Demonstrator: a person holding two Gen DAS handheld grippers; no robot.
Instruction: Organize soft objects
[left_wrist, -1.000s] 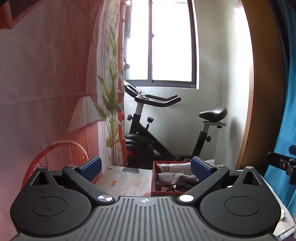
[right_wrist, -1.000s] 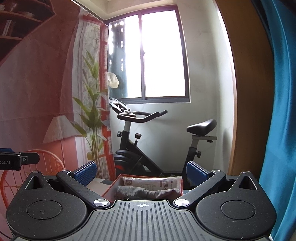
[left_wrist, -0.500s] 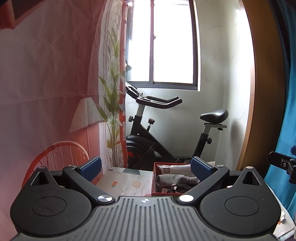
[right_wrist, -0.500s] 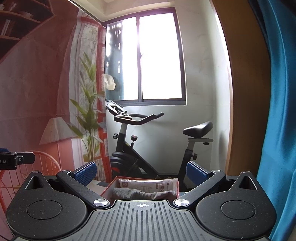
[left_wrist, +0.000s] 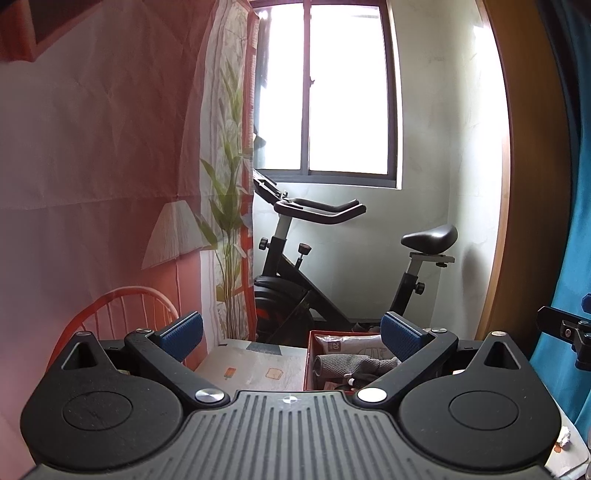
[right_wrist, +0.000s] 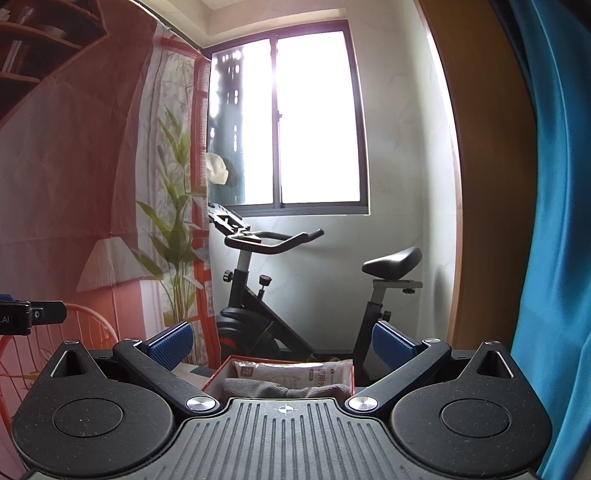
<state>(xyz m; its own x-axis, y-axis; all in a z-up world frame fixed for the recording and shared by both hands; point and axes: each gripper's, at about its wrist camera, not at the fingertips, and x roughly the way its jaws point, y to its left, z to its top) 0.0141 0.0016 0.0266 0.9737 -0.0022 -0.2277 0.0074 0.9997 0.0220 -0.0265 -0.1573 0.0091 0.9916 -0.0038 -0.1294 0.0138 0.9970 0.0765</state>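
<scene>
A red box stands on a patterned table top, holding a grey knitted cloth, a white plastic packet and some dark items. My left gripper is held open above the near side of the table, nothing between its blue pads. In the right wrist view the same red box sits low in the middle with the grey cloth and white packet inside. My right gripper is open and empty above it.
A black exercise bike stands behind the table under a bright window. A printed backdrop hangs at the left, a wooden panel and blue curtain at the right. The other gripper's tip shows at the right edge.
Both views have tilted up slightly, so the box sits lower in frame. Both grippers stay open and empty.
</scene>
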